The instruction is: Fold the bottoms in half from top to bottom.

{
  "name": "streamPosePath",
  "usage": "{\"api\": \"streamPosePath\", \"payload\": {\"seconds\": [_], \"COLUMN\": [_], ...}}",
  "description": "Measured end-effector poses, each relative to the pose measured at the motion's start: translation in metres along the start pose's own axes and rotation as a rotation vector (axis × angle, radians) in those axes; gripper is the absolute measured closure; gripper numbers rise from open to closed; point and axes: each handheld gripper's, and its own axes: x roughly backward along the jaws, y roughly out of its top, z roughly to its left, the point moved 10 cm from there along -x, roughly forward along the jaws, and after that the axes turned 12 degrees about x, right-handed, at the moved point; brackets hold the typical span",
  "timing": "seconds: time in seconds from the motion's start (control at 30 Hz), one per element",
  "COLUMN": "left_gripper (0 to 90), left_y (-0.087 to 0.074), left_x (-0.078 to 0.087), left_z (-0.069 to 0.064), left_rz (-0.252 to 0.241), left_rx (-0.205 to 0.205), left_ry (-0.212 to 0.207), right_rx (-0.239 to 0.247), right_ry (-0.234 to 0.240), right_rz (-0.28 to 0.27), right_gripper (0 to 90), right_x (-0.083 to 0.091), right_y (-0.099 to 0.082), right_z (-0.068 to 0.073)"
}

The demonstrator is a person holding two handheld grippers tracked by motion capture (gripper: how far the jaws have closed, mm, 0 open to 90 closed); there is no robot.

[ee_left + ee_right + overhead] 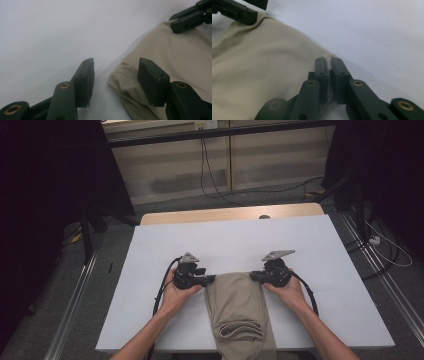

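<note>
Beige cloth (pixel 239 307) lies on the near middle of the white worktop (pixel 150 285), folded lengthwise into a narrow band whose near end bunches and hangs over the front edge, while its far edge runs square between the two grippers. At that edge's left corner the left gripper (pixel 209 279) has its jaws about half open, and in the left gripper view (pixel 116 75) they straddle the rumpled corner of the cloth (pixel 175 62): one jaw rests on bare worktop, the other over the fabric, and the pads do not press on anything yet. Across the far edge, at the right corner, the right gripper (pixel 253 276) has its jaws closed almost fully, and the right gripper view (pixel 329 75) shows a thin pinch of cloth (pixel 262 65) caught between the pads just at the hem. The step in hand looks like seizing both far corners so the cloth can be lifted, spread or folded again. Next, the left jaws would need to close on their corner and catch every layer, not just the top one; after that both hands should move together, keeping the edge taut and level so the pinched right corner does not slip out.
</note>
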Motion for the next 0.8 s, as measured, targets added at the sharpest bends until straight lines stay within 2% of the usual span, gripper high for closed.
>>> {"api": "streamPosePath", "payload": {"seconds": [0.03, 0.1, 0.13, 0.2, 0.23, 0.3, 0.33, 0.4, 0.47, 0.53, 0.67, 0.8], "left_gripper": [49.5, 50.1, 53.7, 62.6, 70.6, 77.2, 78.9, 80.6, 81.3, 81.8, 82.1, 82.1], "left_y": [-0.003, -0.004, -0.004, -0.005, -0.007, -0.009, -0.008, -0.004, 0.005, 0.015, 0.031, 0.061], "left_x": [-0.003, -0.006, -0.006, -0.007, -0.007, -0.006, -0.005, -0.002, 0.002, 0.007, 0.012, 0.018], "left_z": [-0.003, -0.008, -0.012, -0.014, -0.018, -0.022, -0.023, -0.022, -0.017, -0.013, -0.012, -0.008], "left_rz": [0.016, 0.013, 0.026, 0.033, 0.045, 0.053, 0.055, 0.031, -0.02, -0.048, -0.098, -0.168], "left_rx": [-0.002, -0.033, -0.024, -0.017, -0.012, -0.01, 0.01, 0.055, 0.07, 0.098, 0.092, 0.104], "left_ry": [-0.017, 0.004, -0.022, -0.041, -0.082, -0.092, -0.098, -0.1, -0.077, -0.077, -0.06, -0.046], "right_rx": [0.003, -0.006, -0.007, -0.015, -0.026, -0.019, -0.021, -0.023, -0.043, -0.052, -0.055, -0.053], "right_ry": [-0.003, -0.016, -0.02, -0.031, -0.028, -0.033, -0.034, -0.042, -0.044, -0.055, -0.076, -0.116], "right_rz": [0.004, 0.001, -0.005, -0.009, -0.01, -0.01, -0.012, -0.023, -0.052, -0.08, -0.128, -0.173], "right_gripper": [86.1, 86.6, 86.7, 87.0, 87.1, 87.2, 87.2, 87.3, 87.4, 87.5, 87.6, 87.6], "right_x": [0.002, 0.007, 0.009, 0.013, 0.015, 0.016, 0.016, 0.018, 0.021, 0.025, 0.034, 0.045], "right_y": [-0.001, -0.004, -0.005, -0.009, -0.01, -0.01, -0.009, -0.007, -0.003, 0.003, 0.021, 0.049], "right_z": [0.0, -0.003, -0.005, -0.007, -0.008, -0.008, -0.007, -0.008, -0.01, -0.012, -0.019, -0.03]}}
